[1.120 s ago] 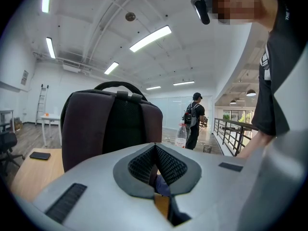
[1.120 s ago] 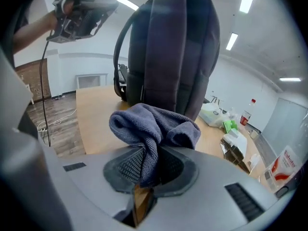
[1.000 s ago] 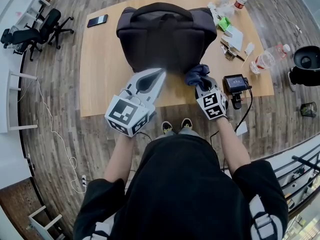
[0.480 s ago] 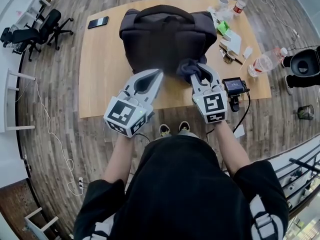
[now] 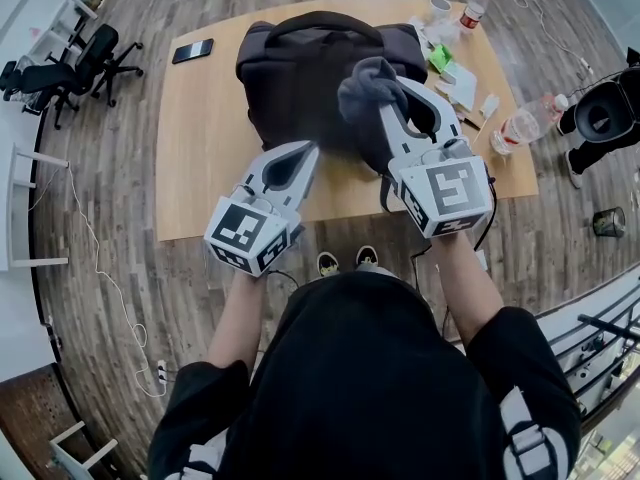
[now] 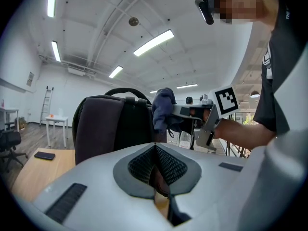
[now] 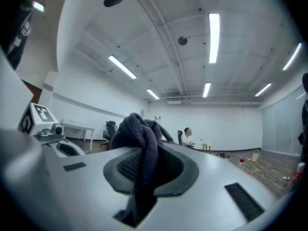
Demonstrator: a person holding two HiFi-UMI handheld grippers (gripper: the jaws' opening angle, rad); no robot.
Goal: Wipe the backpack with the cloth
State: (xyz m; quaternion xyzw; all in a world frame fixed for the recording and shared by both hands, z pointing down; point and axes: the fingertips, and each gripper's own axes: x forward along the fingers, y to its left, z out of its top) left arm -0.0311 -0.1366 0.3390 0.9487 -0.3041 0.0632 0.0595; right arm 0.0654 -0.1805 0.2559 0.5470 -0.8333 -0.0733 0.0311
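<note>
— What stands on the wooden table (image 5: 200, 158)?
— The backpack (image 5: 300, 68), upright. My right gripper (image 5: 388, 96) clenches the cloth (image 5: 365, 80), now raised from the table edge to the bag's top. My left gripper (image 5: 308, 153) stays closed and empty.

Head camera sits up top, looking steeply down past my chest. It takes in the table (image 5: 200, 148), the backpack (image 5: 300, 68), my left gripper (image 5: 308, 150) and my right gripper (image 5: 388, 93) in one wide sweep.

Left gripper view rides low behind my own jaws and faces about level. The jaws are hard up against the lens, the backpack is close ahead, and the right gripper is off to the right.

Right gripper view is level too. The cloth (image 7: 143, 138) fills the near middle, with open room and ceiling beyond.

Head and left gripper views share the backpack and the right gripper. All three views catch the cloth.
</note>
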